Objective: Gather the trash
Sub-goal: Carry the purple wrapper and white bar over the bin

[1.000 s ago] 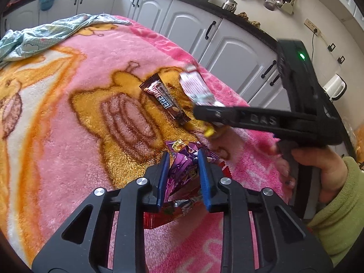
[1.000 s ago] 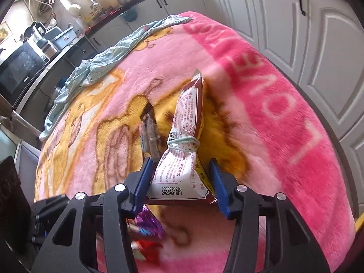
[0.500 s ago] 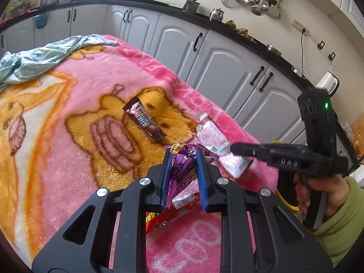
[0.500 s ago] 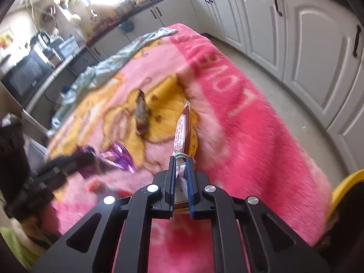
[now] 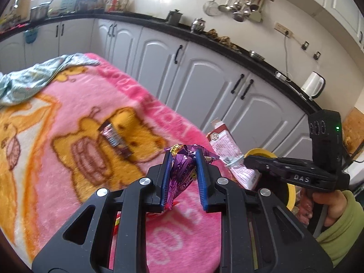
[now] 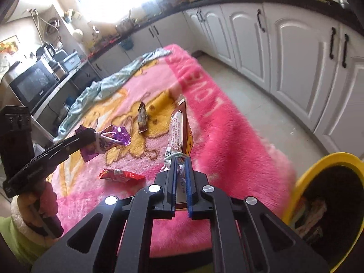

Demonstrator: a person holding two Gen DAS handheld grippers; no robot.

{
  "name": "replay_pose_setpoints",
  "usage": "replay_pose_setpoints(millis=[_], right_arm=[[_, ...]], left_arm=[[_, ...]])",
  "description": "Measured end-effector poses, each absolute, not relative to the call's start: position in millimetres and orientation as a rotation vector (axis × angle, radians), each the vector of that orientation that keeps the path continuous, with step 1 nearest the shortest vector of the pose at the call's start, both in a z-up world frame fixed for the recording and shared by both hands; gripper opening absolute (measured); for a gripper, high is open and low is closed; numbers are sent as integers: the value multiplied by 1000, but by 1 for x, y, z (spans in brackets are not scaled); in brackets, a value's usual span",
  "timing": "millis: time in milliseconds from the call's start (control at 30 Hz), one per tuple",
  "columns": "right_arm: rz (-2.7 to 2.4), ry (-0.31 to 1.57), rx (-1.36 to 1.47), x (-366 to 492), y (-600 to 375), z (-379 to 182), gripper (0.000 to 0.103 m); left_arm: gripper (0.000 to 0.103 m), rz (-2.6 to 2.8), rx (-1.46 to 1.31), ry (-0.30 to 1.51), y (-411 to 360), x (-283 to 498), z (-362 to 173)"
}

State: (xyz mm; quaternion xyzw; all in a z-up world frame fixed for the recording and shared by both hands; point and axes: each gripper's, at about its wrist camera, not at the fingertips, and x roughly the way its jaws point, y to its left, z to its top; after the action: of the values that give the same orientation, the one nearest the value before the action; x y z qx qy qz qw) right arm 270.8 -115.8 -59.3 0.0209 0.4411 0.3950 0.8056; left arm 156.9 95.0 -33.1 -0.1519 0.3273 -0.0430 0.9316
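My left gripper (image 5: 183, 157) is shut on a crumpled purple wrapper (image 5: 182, 170), held above the pink blanket (image 5: 68, 182); the right wrist view shows this wrapper (image 6: 113, 136) hanging off the surface. My right gripper (image 6: 180, 159) is shut on the tied end of a white-and-brown snack bag (image 6: 179, 125), lifted near the blanket's right edge; that bag (image 5: 225, 143) also shows beside my left fingers. A yellow bin (image 6: 302, 177) stands on the floor to the lower right, with trash inside. On the blanket lie a brown bar wrapper (image 6: 142, 118) and a red wrapper (image 6: 120, 175).
A teal cloth (image 6: 102, 88) is bunched at the blanket's far end. White cabinets (image 6: 295, 56) line the wall beyond a strip of tiled floor (image 6: 261, 113). A microwave (image 6: 31, 84) sits at the left. A person's hand in a green sleeve (image 5: 336, 225) holds the right gripper.
The right jaws closed on the snack bag and carried it up and right, off the blanket toward the yellow bin. The left gripper rose with the purple wrapper, leaving the red wrapper behind.
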Motion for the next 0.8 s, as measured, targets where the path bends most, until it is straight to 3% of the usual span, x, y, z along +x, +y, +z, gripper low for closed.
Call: replay_pose_setpoints(millis=[333,800], right_arm=[[739,857,134,262,-206,-32,7],[533,777,267,253,-324,-36,7]], left_arm=[[15,-197,-233,657,27,184,-14],[15,-373,-132,672,-86,223,-14]])
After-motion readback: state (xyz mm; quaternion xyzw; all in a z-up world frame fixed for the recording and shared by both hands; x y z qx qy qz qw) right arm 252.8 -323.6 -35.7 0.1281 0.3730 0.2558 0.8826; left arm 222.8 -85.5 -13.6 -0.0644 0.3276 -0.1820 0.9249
